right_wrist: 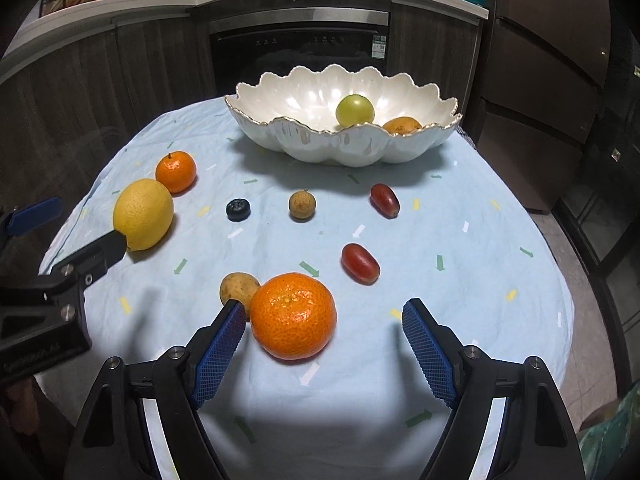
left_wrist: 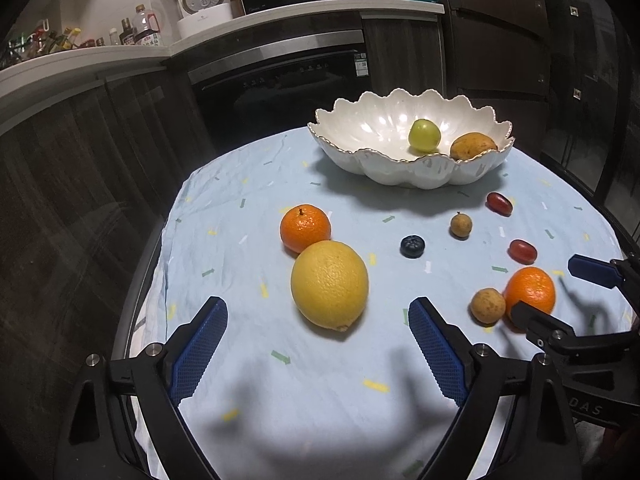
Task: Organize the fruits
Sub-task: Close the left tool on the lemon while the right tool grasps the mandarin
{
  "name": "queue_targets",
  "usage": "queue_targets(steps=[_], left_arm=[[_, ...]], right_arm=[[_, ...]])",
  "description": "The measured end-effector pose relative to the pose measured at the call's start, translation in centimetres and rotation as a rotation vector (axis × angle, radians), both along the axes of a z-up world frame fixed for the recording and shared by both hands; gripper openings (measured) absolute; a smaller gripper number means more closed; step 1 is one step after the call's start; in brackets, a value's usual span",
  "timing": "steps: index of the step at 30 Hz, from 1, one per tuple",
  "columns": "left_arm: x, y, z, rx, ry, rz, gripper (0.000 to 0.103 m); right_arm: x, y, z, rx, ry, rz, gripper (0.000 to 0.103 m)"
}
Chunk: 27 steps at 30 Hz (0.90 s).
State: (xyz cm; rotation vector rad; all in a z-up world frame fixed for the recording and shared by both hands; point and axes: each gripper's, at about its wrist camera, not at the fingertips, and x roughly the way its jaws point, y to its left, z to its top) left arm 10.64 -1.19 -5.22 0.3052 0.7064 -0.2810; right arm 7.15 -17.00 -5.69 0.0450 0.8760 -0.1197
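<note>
My left gripper (left_wrist: 318, 306) stands open low over the pale blue cloth, and a large yellow lemon (left_wrist: 330, 284) lies just ahead of its blue pads, untouched. In the right wrist view my right gripper (right_wrist: 324, 307) is open around a big orange (right_wrist: 294, 316); the left pad sits close beside it and the right pad is well apart. A small tan round fruit (right_wrist: 236, 286) rests against that orange, behind the left fingertip. At the back, the white scalloped bowl (right_wrist: 248, 92) holds a green fruit (right_wrist: 355, 110) and a brown one (right_wrist: 401, 125).
Loose on the cloth are a small tangerine (left_wrist: 305, 228) touching the lemon, a blueberry (left_wrist: 412, 246), a longan (left_wrist: 461, 225) and two red grapes (left_wrist: 499, 203) (left_wrist: 522, 250). The table drops off at left and right. Dark cabinets and an oven stand behind.
</note>
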Motion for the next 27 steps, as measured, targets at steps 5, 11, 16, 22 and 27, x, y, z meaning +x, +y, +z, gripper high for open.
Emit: queue_targets(steps=[5,11,16,22,27], left_arm=[[0.9,-0.2,-0.6,0.004,0.020,-0.037,0.090],[2.1,-0.5,-1.2,-0.006,0.046,-0.063,0.086],[3.1,-0.5,-1.7,-0.018,0.071,-0.081,0.083],[4.1,-1.0,-2.2,-0.029,0.099,-0.114,0.076],[4.4,-1.4,-2.7,-0.025,0.109,-0.125,0.068]], right_arm=[[0.2,0.0,-0.5,0.019,0.026,-0.011,0.076],[0.6,-0.1,-0.7,0.035,0.031,-0.025,0.075],[0.8,-0.2,-0.5,0.043,0.021,-0.039,0.073],[1.0,-0.3,-0.5,0.058,0.021,-0.043,0.072],[1.1,-0.4,-0.5,0.089,0.016,-0.030,0.062]])
